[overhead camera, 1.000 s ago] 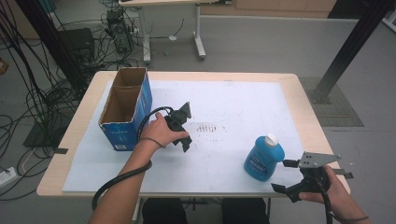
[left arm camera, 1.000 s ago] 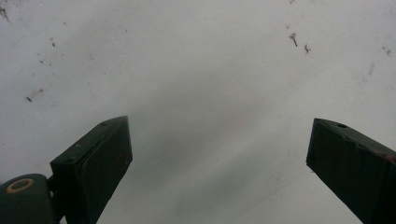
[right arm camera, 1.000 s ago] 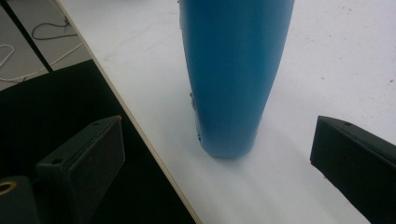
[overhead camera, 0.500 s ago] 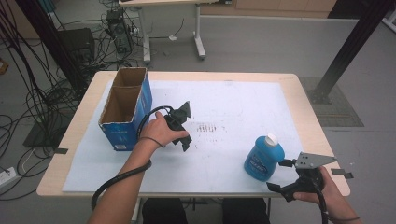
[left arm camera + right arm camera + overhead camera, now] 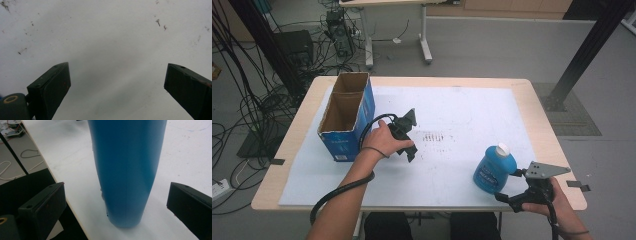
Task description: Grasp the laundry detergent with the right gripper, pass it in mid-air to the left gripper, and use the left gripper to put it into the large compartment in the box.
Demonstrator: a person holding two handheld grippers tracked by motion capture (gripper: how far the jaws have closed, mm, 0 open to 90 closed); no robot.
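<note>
The right tool [image 5: 511, 192], jaws spread wide, is lining up on the upright blue bottle [image 5: 494, 169] near the desk's [image 5: 532, 90] front edge for a grip, while the left tool [image 5: 408, 137] is resting agape on the paper [image 5: 472, 110].

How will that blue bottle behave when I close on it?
The blue bottle stands upright and tall on a narrow base, so a push may tip it. Its smooth, curved wall looks slippery. The right tool, open, straddles it low.
</note>
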